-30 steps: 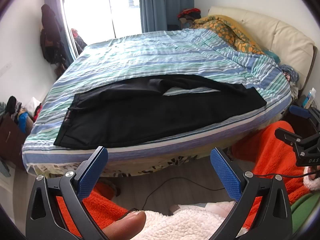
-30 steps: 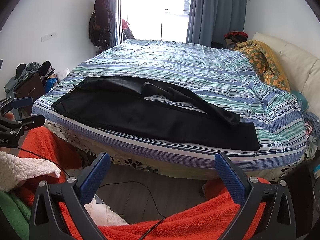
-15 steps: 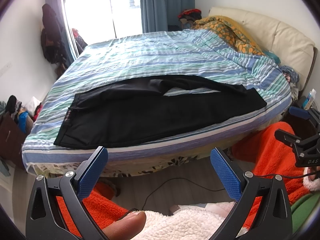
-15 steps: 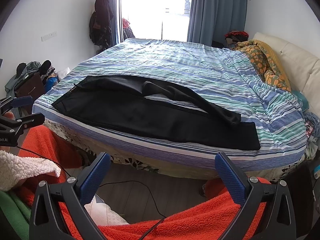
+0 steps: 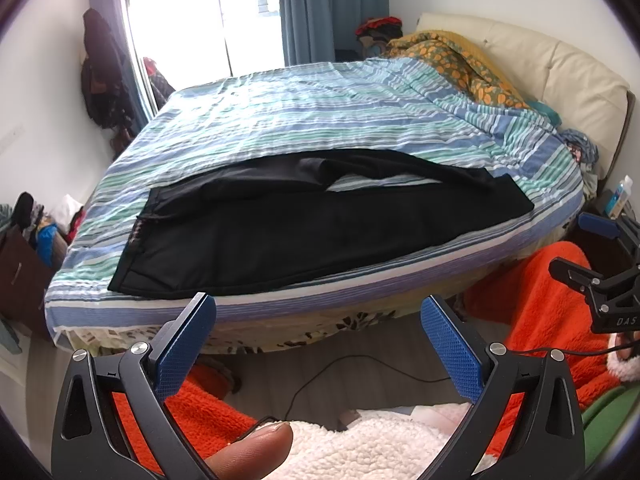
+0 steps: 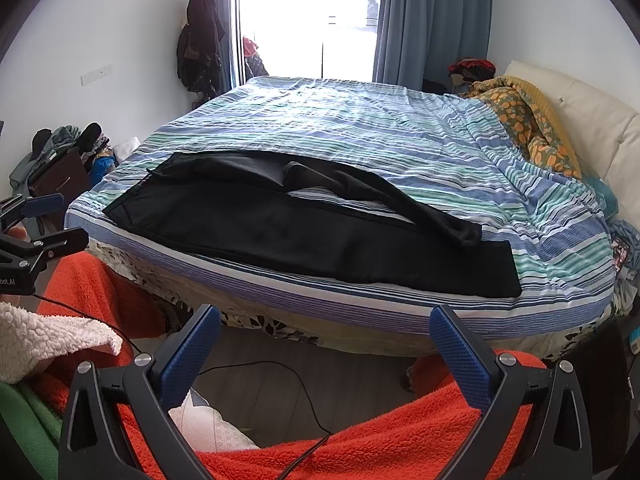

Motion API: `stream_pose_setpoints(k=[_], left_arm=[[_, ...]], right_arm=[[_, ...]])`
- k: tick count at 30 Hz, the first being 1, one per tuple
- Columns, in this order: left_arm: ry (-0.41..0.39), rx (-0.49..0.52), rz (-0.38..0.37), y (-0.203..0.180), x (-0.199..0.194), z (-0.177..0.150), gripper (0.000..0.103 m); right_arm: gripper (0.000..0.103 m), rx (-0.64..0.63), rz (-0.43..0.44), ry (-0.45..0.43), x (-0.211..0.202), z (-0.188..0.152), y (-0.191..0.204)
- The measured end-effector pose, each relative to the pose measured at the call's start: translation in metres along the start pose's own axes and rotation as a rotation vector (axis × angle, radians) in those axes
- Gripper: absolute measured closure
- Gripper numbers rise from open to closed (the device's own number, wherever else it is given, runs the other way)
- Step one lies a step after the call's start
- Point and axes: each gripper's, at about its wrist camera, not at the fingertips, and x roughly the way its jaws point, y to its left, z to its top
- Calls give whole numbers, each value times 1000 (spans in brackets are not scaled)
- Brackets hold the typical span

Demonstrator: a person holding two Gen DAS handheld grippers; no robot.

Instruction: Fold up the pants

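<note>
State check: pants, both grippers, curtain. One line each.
black pants: unfolded, lying lengthwise along the bed's near edge, far leg rumpled, legs split apart.
left gripper: open, empty, off the bed.
right gripper: open, empty, off the bed.
curtain: drawn aside, window uncovered.

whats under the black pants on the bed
The black pants lie flat on the striped blue and green bedspread; a strip of it shows between the two legs. What the fabric covers cannot be seen.
</note>
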Motion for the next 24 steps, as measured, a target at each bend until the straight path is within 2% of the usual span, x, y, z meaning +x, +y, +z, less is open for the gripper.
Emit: stream_pose_setpoints(k=[6, 10, 13, 18, 21, 22, 24], left_arm=[[5, 1, 1, -1, 1, 1, 1], [-22, 43, 55, -1, 2, 7, 1], [-67, 58, 94, 5, 0, 19, 0], [-175, 42, 95, 12, -4, 48, 0], [-216, 63, 117, 9, -1, 62, 0], [-207, 59, 106, 7, 3, 66, 0], [-179, 34, 60, 4, 9, 67, 0]], right_arm=[[0, -2, -3, 3, 0, 0, 1], [0, -3, 1, -1, -1, -1, 3], [0, 10, 51, -5, -1, -3, 1], [0, 79, 201, 0, 3, -4, -12], [0, 124, 297, -20, 9, 8, -40], [0, 124, 288, -41, 12, 15, -53], [0, 84, 208, -82, 24, 33, -91]])
